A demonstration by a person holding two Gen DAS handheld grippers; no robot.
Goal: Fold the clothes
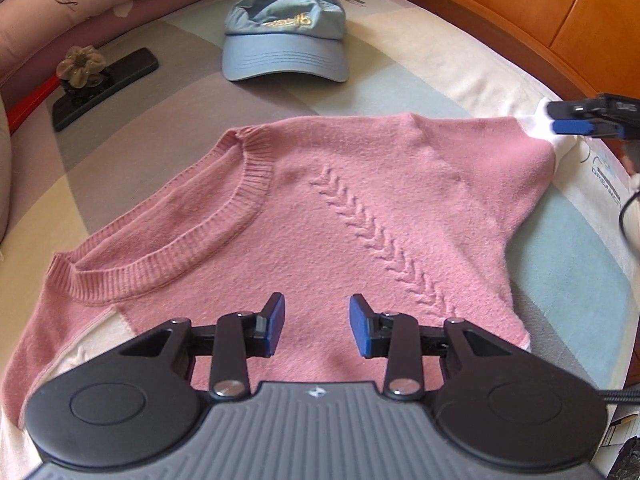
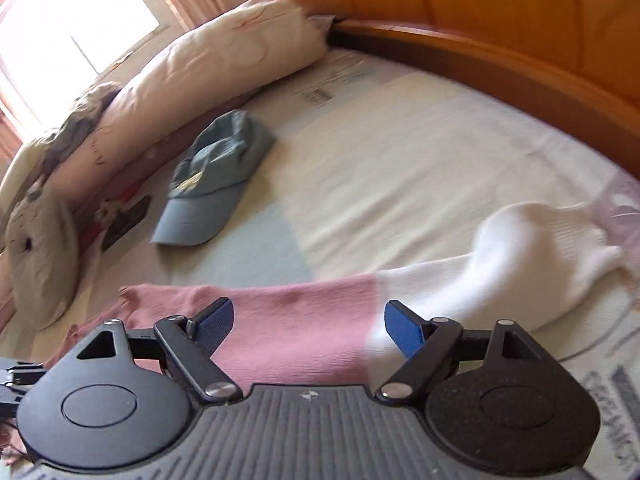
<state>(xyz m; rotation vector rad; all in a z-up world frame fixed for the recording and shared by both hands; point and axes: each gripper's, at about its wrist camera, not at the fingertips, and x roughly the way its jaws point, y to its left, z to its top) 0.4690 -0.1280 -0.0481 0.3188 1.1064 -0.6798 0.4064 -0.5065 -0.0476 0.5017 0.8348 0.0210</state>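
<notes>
A pink knit sweater [image 1: 320, 208] with white lower parts lies on the bed, its ribbed collar [image 1: 172, 248] toward the left. My left gripper [image 1: 317, 328] hovers open just above the sweater's chest, empty. My right gripper [image 2: 308, 328] is open over a pink-and-white sleeve [image 2: 400, 292] that stretches to the right. In the left wrist view the right gripper [image 1: 576, 118] shows at the far right edge, by the white sleeve end [image 1: 540, 124]; its blue pads look close together there.
A blue cap [image 1: 284, 36] sits behind the sweater, also in the right wrist view [image 2: 216, 180]. A dark phone with a flower ornament [image 1: 100, 80] lies at the left. Pillows [image 2: 224, 72] line the back. An orange wooden bed frame [image 2: 500, 40] curves along the right.
</notes>
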